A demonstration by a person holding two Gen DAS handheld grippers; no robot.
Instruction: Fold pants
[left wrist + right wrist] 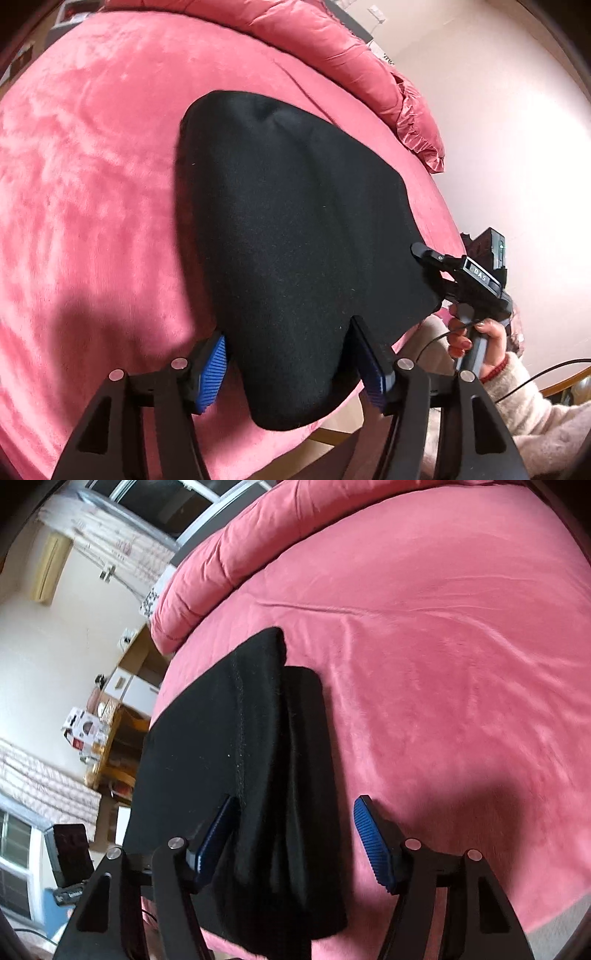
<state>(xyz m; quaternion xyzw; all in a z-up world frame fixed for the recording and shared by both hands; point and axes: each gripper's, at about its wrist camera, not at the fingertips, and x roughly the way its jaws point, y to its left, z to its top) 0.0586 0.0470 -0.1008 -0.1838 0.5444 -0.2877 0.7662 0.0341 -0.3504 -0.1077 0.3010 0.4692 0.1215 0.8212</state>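
left gripper point(288, 363) and right gripper point(295, 843) each have both blue pads spread wide, straddling the near edge of folded black pants point(295, 229) on the pink bed point(92, 184), clamping nothing.

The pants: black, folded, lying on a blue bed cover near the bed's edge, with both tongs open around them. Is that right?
Not quite: the bed cover is pink, not blue; both wrist views show it. Only the pads on the tongs are blue. The rest holds: the black pants lie folded near the bed's edge, with the left tongs and right tongs open around them.
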